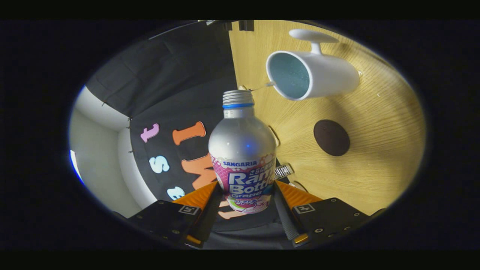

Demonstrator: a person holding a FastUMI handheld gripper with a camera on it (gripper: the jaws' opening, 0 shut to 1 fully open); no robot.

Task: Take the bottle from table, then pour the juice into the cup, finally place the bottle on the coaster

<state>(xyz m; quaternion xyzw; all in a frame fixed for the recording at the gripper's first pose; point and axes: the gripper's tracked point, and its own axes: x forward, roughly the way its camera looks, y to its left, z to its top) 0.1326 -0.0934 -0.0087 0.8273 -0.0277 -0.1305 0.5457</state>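
Here the claw [245, 195] grips a silver, capless bottle [242, 150].

Your gripper [245, 195] is rolled well over to one side, its two fingers [198, 198] pressing against opposite sides of the bottle [242, 150].

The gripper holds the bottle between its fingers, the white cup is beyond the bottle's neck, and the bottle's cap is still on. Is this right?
Not quite: the gripper view shows the bottle held in the gripper with its threaded neck bare, no cap on. The white cup is beyond it, as you say.
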